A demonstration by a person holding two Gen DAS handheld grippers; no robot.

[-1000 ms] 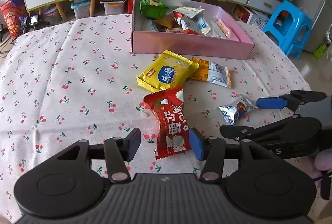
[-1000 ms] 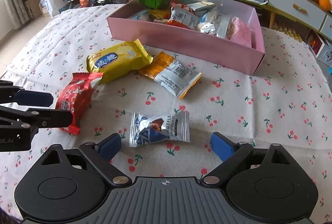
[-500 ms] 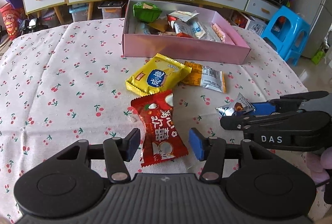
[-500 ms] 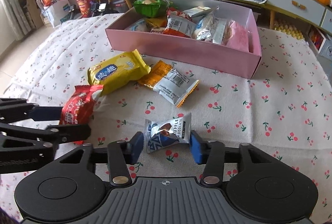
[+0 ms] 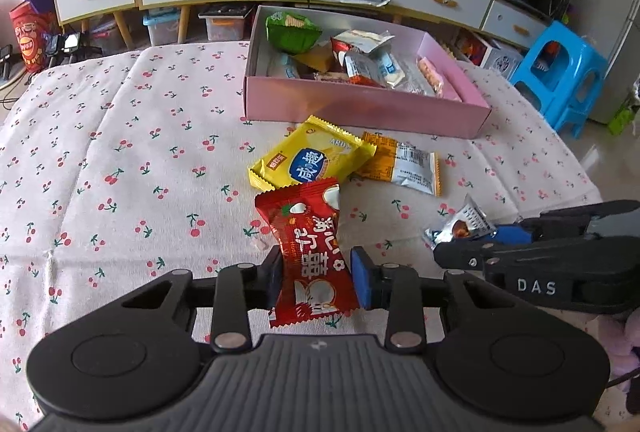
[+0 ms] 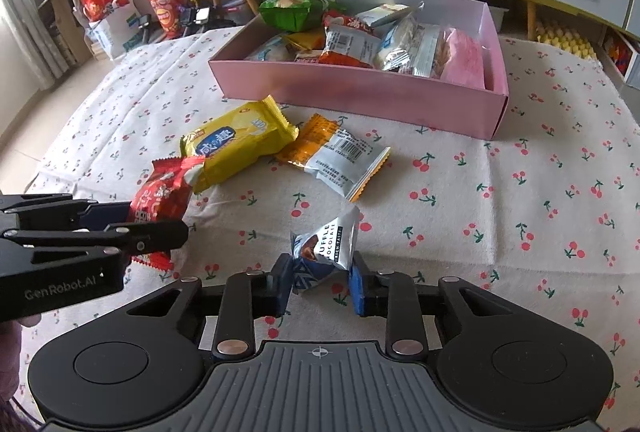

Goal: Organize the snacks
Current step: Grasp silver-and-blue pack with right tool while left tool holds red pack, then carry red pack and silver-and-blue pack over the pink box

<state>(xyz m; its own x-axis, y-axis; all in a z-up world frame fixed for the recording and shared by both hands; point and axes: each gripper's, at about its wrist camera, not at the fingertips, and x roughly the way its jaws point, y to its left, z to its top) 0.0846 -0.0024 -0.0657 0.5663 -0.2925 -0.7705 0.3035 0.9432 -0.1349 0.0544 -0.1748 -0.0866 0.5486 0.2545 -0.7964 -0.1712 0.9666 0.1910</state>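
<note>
Left tool (image 5: 316, 274): its jaws have just been closing and are now pinching the waist of the red snack packet (image 5: 310, 252), which is lying on the cherry-print cloth of the surface (image 5: 120, 191).
Right tool (image 6: 320, 282): its jaws have just been closing and are now clamping the silver-blue chocolate packet (image 6: 324, 252), whose upper end is sticking up between the pads.
Red snack packet: its far end is lying just beside the yellow biscuit packet (image 5: 310, 161), possibly touching it.
Orange-and-white packet (image 6: 334, 161): lying flat, tucked partly under the yellow one's right edge.
Pink box (image 6: 360, 97): sitting further back on the surface, already holding a heap of mixed snacks, a green bag (image 6: 294, 9) among them.
Tools: working side by side, near each other but not touching.
</note>
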